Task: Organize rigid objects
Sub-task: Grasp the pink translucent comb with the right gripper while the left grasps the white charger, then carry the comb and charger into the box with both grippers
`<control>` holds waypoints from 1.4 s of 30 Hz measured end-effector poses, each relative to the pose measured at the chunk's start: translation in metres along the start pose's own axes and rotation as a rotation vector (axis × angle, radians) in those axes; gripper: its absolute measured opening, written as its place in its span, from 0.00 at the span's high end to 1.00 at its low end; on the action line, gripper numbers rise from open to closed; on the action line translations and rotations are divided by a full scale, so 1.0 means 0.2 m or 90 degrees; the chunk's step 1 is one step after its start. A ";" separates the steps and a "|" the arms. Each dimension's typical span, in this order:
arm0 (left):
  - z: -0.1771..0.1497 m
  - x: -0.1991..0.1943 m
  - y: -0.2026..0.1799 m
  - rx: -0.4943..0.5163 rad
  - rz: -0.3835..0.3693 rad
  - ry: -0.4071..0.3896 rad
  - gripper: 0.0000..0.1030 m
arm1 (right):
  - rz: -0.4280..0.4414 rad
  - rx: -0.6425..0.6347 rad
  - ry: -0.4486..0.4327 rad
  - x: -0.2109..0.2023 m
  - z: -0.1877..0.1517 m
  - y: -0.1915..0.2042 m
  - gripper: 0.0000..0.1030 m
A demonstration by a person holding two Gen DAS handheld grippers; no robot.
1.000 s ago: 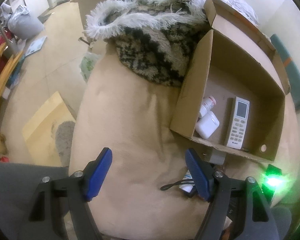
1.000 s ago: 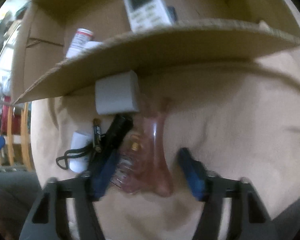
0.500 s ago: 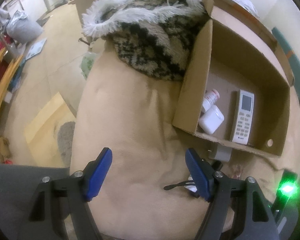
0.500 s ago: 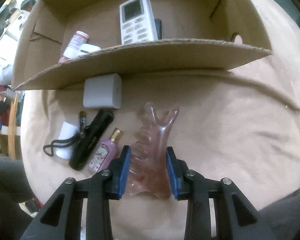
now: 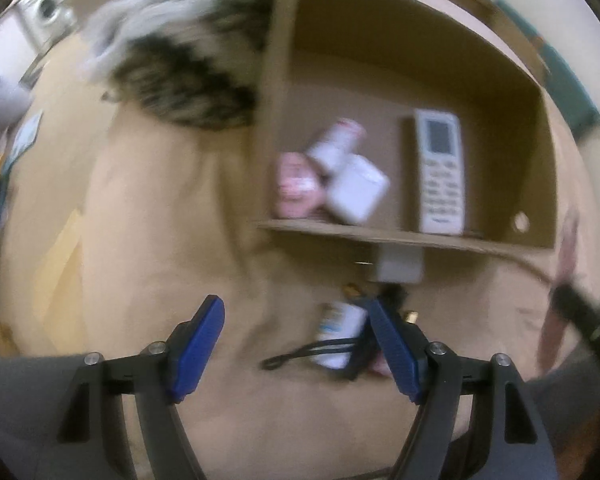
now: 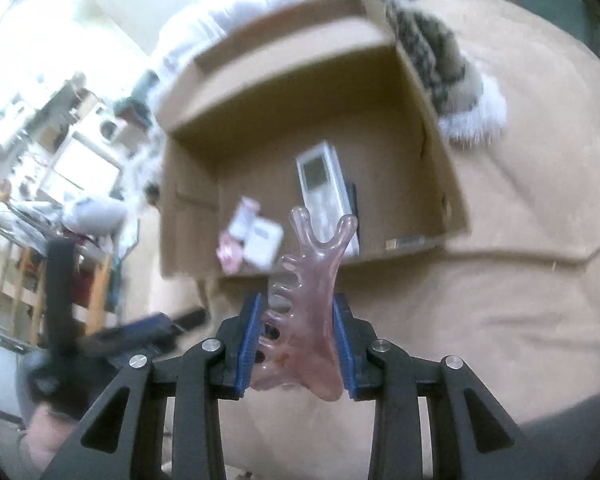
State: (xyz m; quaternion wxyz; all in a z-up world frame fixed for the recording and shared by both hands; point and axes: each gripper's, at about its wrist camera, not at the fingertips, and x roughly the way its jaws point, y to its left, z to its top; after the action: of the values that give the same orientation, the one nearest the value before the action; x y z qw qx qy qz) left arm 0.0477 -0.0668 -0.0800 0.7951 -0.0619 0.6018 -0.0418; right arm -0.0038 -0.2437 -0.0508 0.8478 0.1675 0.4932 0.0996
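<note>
A beige cushioned surface carries an open cardboard box at frame centre. The right gripper clamps a pink comb-like scraper narrowly between its fingers, raised before the box. The slick piece could slip out. The left gripper hangs wide open, empty, lower centre.
</note>
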 end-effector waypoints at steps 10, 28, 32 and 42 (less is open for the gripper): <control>0.06 0.28 -0.35 0.050 0.019 0.044 0.29 | 0.029 0.022 -0.047 -0.08 0.10 -0.16 0.66; 0.14 0.30 -0.34 0.075 0.075 0.028 0.49 | 0.036 0.064 -0.066 -0.08 0.12 -0.22 0.66; 0.12 0.18 -0.27 0.080 0.079 -0.001 0.49 | 0.028 0.051 -0.066 -0.08 0.11 -0.19 0.66; 0.06 -0.11 -0.10 0.074 0.078 -0.075 0.48 | 0.014 0.016 -0.061 -0.06 0.13 -0.14 0.66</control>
State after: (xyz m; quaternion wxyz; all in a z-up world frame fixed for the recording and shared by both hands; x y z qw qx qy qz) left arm 0.0527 -0.0830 -0.0523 0.8323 0.0189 0.5535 -0.0246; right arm 0.0121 -0.2777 -0.0400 0.8672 0.1878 0.4514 0.0945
